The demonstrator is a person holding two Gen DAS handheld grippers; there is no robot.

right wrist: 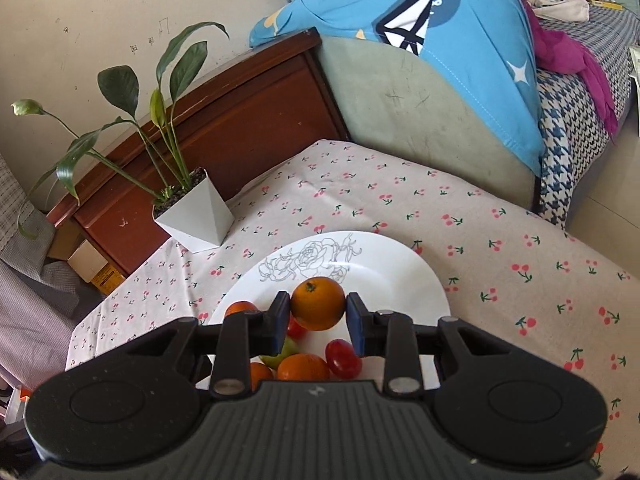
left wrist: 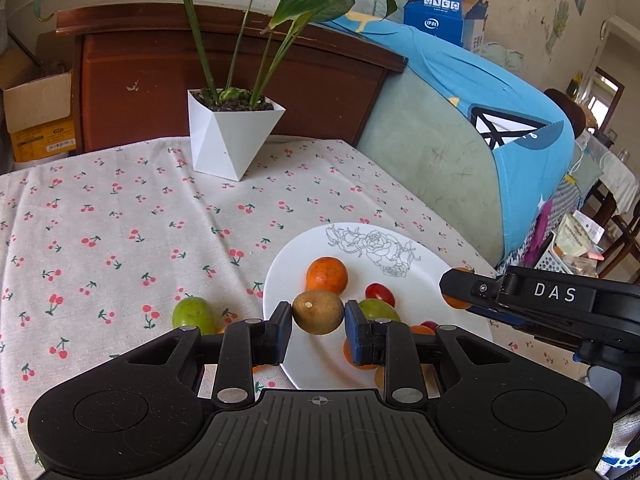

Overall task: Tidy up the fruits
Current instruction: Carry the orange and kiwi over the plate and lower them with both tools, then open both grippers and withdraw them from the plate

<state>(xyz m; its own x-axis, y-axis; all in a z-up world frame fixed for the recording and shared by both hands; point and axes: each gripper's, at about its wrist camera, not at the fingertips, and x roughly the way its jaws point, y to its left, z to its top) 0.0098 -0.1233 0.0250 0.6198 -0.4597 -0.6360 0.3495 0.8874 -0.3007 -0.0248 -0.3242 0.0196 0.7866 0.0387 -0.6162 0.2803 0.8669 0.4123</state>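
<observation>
I see the table first, draped in a soft, slightly creased cloth printed with small red cherries. Behind it stands a dark wooden headboard with a smooth, scuffed face, and beside that a grey-green cushion under a bright blue cloth. A white, angular faceted pot holding a leafy plant sits on the far part of the table.

Nearer to me lies the round white plate, glossy, with a grey rose outline drawn near its far rim. On it I make out a dimpled orange, a shiny red tomato and a green fruit just behind my finger. Another smooth green fruit rests on the cloth just beside the plate.

My left gripper has its blue pads clamped on a brown, matte, oval kiwi, held above the plate's near edge. My right gripper is pinching a round orange mandarin with a small green stem, also over the plate, above the other fruits lying there.
</observation>
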